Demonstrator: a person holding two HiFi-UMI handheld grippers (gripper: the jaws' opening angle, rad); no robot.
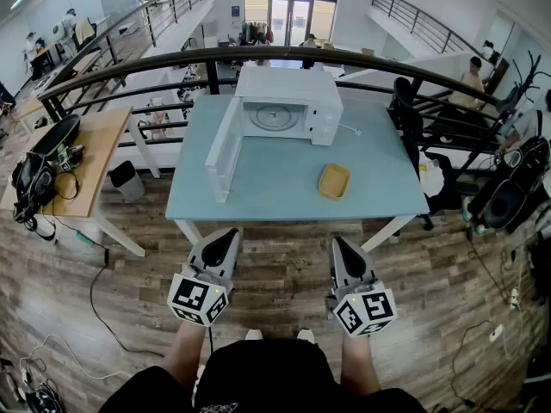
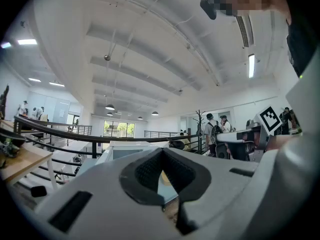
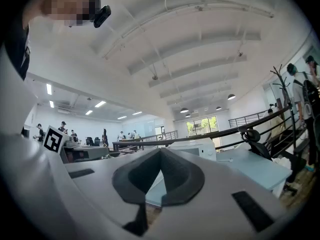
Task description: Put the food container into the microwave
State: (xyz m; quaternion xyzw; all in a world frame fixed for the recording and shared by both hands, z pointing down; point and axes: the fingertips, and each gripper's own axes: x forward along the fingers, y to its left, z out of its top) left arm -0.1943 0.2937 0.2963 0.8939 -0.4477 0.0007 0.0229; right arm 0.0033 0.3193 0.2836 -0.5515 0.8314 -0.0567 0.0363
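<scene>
At the far left, off the work surface, a pale wooden side desk (image 1: 96, 140) carrying dark equipment is seen; it plays no part in the task. The pale blue rectangular table (image 1: 275, 192) is set ahead of the person, and the left gripper (image 1: 224, 241) is held just short of its near edge, towards the near-left corner. Its jaws are seen pressed together with nothing between them (image 2: 165, 176). The white microwave (image 1: 293, 101) is placed at the middle of the far edge, and its white door (image 1: 225, 149) is swung fully open to the left, so the cavity and its turntable are exposed. The shallow tan square food container (image 1: 334, 181) is found on the right half of the table, nearer the near edge than the far one, well apart from the microwave and touched by neither gripper. The right gripper (image 1: 343, 246) is held before the near edge, roughly in line with the container, its jaws likewise brought together on nothing (image 3: 159, 176). The task is judged not yet begun: the approach is the step in hand. For the next move, the right gripper's jaws would need to be parted, carried forward over the near edge, and closed on the container's rim.
</scene>
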